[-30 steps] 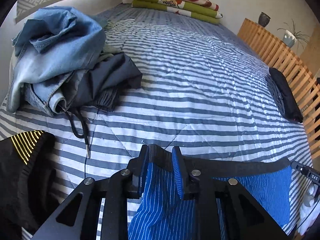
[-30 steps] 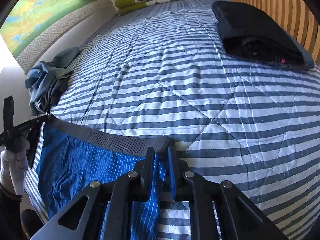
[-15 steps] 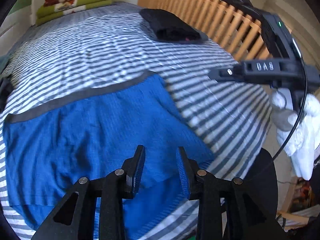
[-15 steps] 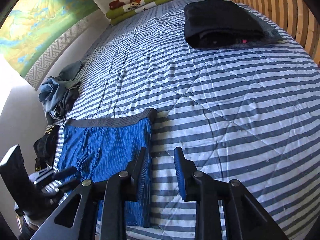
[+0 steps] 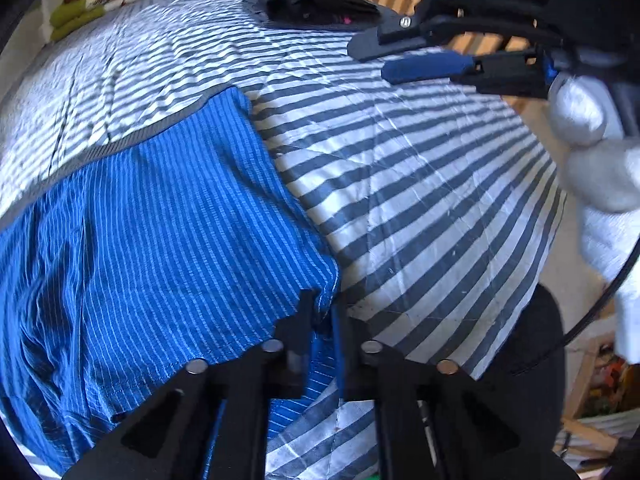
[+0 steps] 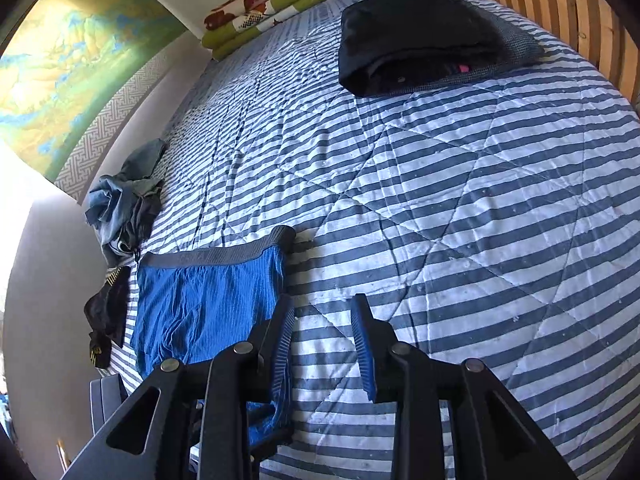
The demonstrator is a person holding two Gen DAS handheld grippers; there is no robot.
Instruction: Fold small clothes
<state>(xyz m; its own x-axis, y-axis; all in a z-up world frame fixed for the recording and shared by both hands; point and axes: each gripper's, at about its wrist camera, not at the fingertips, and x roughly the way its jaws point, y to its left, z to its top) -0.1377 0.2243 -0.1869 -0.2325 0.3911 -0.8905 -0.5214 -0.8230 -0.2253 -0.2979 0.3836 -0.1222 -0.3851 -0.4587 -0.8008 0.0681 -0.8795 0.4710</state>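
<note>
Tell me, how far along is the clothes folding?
Done: a folded dark stack sits near the slats. In hand: the left gripper pinches a corner of the blue striped shorts, spread flat; the right gripper is open. Left: a denim pile.

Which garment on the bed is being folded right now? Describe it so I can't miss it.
On the striped quilt, look at the near edge, right of the dark clothes pile. The blue pinstriped shorts lie flat there; their grey waistband and bright blue stand out.

Shorts (image 6: 208,300): bright blue with fine pale pinstripes, grey waistband. Quilt (image 6: 460,208): white with slate-blue stripes. Far-end blankets (image 6: 276,4): green, red and white; folded garment (image 6: 416,36): black.
</note>
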